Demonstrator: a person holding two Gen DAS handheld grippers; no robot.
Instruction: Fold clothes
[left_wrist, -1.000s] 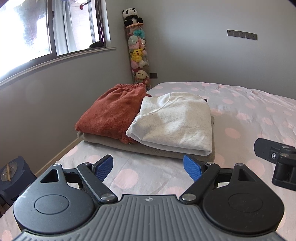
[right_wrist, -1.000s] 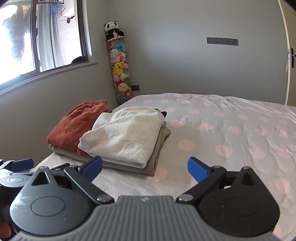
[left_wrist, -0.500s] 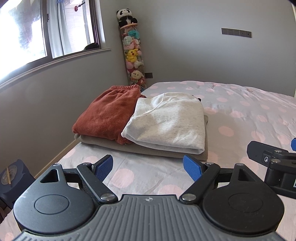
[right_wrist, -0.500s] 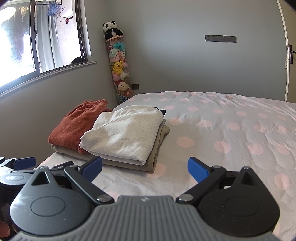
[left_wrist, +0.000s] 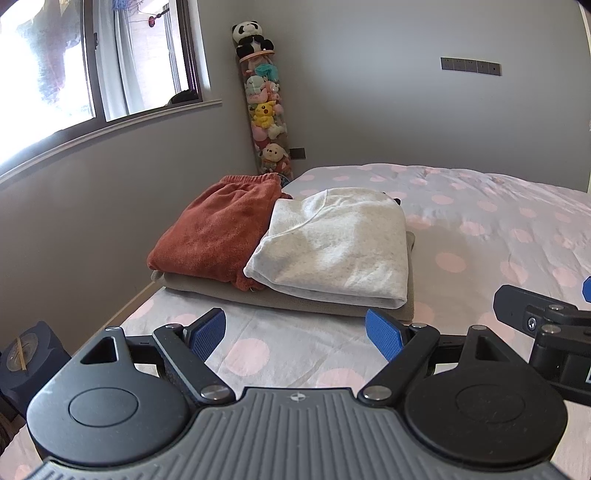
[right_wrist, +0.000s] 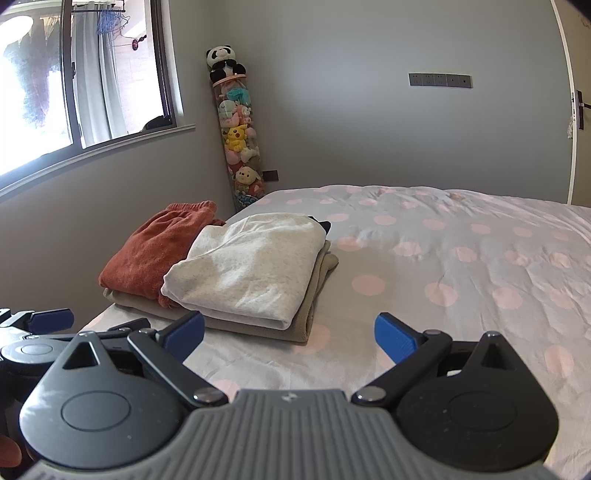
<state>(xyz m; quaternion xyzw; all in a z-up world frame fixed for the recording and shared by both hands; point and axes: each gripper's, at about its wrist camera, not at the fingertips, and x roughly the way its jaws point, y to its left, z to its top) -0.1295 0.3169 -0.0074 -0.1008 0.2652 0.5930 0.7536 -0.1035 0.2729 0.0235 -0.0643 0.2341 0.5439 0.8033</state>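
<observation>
Both the left gripper (left_wrist: 295, 332) and right gripper (right_wrist: 290, 330) are hovering wide open and empty, facing the folded pale-grey sweatshirt (left_wrist: 332, 247) lying ahead on the polka-dot bed (left_wrist: 498, 229), the left one sitting nearer.

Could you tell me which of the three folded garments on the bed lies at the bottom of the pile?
The beige garment: it lies flat on the bed, with the rust-red garment and the light grey garment resting side by side on top.

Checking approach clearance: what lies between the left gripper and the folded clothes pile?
Only bare polka-dot bedsheet separates the left gripper, jaws open, from the folded pile; the left wrist view shows it.
</observation>
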